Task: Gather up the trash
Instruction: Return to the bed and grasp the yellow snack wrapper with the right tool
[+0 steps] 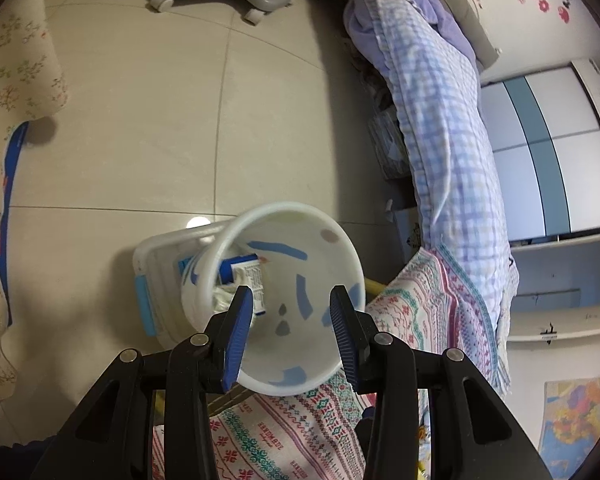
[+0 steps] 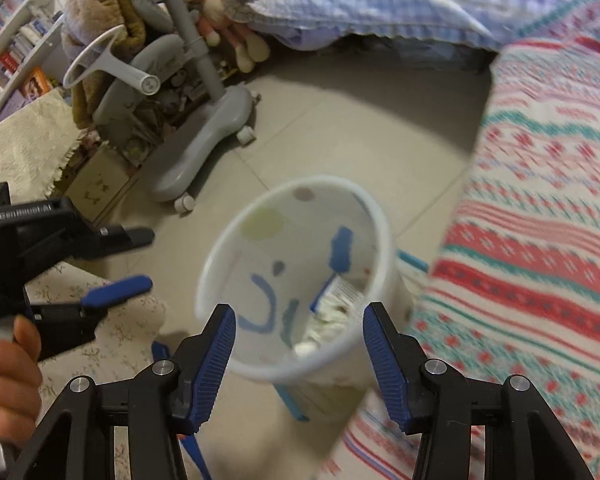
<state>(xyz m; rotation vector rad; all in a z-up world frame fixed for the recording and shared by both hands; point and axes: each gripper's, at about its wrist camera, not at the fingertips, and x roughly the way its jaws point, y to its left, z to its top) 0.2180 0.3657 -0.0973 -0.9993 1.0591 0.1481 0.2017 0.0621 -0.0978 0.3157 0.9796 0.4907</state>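
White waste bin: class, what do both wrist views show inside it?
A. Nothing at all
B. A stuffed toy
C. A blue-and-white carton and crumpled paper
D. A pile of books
C: the white waste bin holds a blue-and-white carton beside crumpled paper.

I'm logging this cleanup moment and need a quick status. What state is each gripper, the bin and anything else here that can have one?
left gripper: open, empty, above the bin.
right gripper: open, empty, above the bin.
white bin: upright on the floor, no lid, partly filled.
blue-and-white carton: lying inside the bin.
crumpled white paper: inside the bin, at the bottom.
clear storage box: on the floor beside the bin, lid on.
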